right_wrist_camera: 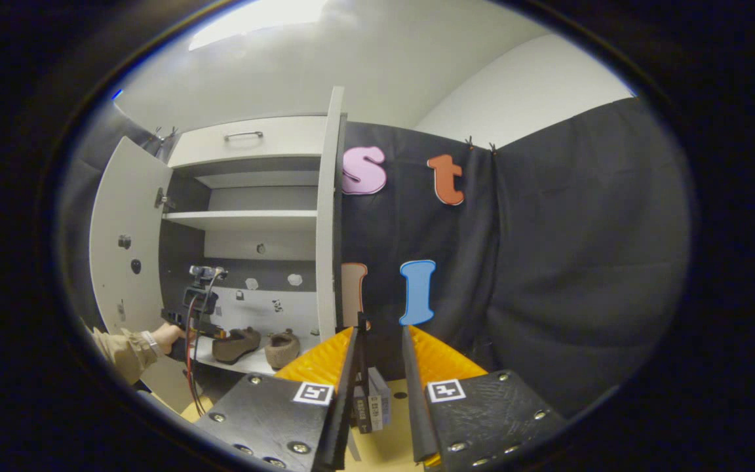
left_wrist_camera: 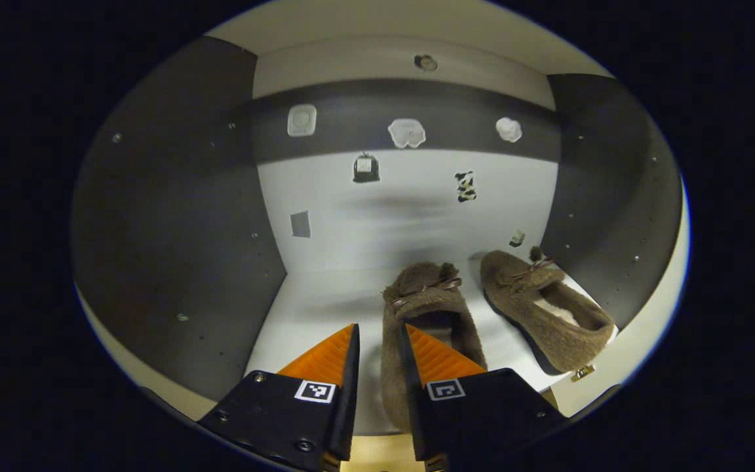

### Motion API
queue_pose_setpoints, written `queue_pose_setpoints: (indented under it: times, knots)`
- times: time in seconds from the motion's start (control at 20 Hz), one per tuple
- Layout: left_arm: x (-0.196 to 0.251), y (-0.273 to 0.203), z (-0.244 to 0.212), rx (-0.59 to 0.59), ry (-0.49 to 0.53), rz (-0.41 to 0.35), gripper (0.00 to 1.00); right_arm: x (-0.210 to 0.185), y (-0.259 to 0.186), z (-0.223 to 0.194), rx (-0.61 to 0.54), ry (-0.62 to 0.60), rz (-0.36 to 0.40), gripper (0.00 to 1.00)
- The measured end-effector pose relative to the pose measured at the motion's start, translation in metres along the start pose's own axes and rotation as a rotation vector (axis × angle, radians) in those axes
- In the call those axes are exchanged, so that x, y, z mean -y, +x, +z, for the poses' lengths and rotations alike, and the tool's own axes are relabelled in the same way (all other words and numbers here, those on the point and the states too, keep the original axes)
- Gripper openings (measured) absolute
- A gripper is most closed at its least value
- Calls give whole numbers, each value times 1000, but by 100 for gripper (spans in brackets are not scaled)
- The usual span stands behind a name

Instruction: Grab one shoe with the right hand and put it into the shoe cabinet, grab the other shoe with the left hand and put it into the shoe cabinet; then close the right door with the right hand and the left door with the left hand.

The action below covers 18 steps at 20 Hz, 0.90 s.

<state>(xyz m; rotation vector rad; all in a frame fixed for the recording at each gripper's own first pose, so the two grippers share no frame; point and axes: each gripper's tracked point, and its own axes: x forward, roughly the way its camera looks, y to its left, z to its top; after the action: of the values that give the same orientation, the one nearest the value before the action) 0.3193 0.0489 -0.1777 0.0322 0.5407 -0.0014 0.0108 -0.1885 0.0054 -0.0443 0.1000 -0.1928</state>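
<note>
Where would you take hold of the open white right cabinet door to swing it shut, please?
Push on the white right cabinet door at its free front edge, coming from its outer side by the black cloth. It stands edge-on toward the right tool, hinged at the cabinet, so leverage is greatest there.

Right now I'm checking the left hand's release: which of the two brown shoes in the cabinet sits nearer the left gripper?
The shoe directly ahead of the left gripper, heel between its fingers. The other shoe lies farther right, by the cabinet's side wall.
</note>
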Motion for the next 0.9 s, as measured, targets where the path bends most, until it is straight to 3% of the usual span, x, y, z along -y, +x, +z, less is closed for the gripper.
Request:
queue_pose_setpoints:
  times: [0.2, 0.3, 0.45, 0.55, 0.7, 0.9]
  knots:
    - [-1, -70, 13, 106, -6, -12, 33, 0, 19, -18, -46, 23, 78, 41]
    - [-1, -106, 18, 158, -11, -21, 36, 0, 28, -25, -68, 25, 118, 41]
    - [-2, -158, 24, 235, 3, -23, 39, 3, 36, -27, -81, 26, 169, 53]
    - [-4, -186, 26, 280, 5, -4, 62, 5, 41, -28, -86, 22, 195, 68]
    - [-3, -226, 29, 328, 9, 17, 96, -5, 47, -33, -111, 29, 254, 67]
    - [5, -265, 32, 374, -2, 27, 98, -15, 57, -39, -126, 36, 291, 69]
